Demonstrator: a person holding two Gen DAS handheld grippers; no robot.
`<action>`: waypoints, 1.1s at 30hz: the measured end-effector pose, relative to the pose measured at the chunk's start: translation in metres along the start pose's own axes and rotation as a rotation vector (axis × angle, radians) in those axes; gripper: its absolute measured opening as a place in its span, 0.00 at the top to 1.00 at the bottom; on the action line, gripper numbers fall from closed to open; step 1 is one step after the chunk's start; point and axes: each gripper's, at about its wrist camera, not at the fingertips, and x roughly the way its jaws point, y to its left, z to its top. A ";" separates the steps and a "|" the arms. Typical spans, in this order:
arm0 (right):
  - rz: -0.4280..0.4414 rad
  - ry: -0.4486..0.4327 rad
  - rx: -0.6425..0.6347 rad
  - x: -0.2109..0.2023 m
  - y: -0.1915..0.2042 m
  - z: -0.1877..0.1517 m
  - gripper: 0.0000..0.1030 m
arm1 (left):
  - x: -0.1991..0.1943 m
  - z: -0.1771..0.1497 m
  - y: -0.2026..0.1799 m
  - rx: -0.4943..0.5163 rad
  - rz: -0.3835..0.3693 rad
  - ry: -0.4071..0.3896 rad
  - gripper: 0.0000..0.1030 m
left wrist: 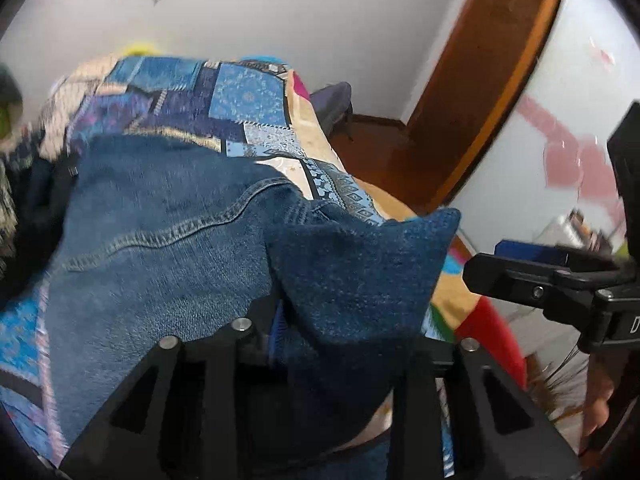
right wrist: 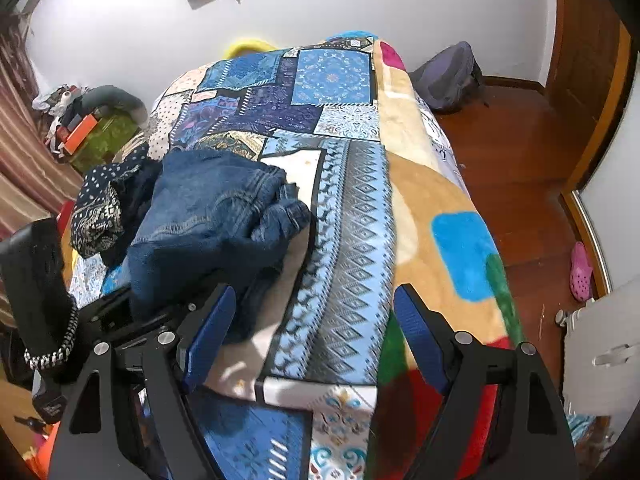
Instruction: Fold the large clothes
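Two grippers work over a bed point(right wrist: 424, 184) covered by a blue patchwork spread point(right wrist: 332, 80), with a tan blanket point(right wrist: 420, 200) of coloured blocks along the spread's right side. On the spread lies a bunched pair of blue jeans point(right wrist: 212, 216), just beside a dark patterned cloth point(right wrist: 100, 208) on its left. From the left wrist view, a fold of the jeans point(left wrist: 352, 280) stands up between the fingers of the left gripper point(left wrist: 320, 344); denim hides the pads, so I cannot tell whether they press on it. The right gripper point(right wrist: 316, 328) hangs over the near edge of the spread with its blue-padded fingers point(right wrist: 416, 332) wide apart and nothing between them.
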 end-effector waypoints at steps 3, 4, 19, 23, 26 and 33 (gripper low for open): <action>0.012 -0.010 -0.026 -0.015 0.002 -0.006 0.24 | -0.013 0.001 0.003 0.020 -0.024 0.042 0.63; 0.019 -0.018 -0.035 -0.022 0.003 -0.008 0.24 | -0.018 0.001 0.006 0.020 -0.033 0.053 0.56; 0.136 -0.067 -0.148 -0.015 0.066 0.019 0.24 | -0.094 0.002 0.097 -0.080 0.144 -0.038 0.28; 0.129 -0.026 -0.160 0.004 0.069 0.017 0.24 | -0.078 -0.012 0.118 -0.096 0.186 0.029 0.28; 0.094 0.019 -0.128 0.019 0.053 0.011 0.24 | -0.062 -0.030 0.124 -0.087 0.203 0.084 0.28; 0.210 0.161 0.057 0.045 -0.001 -0.011 0.16 | -0.043 -0.063 0.142 -0.180 0.157 0.110 0.14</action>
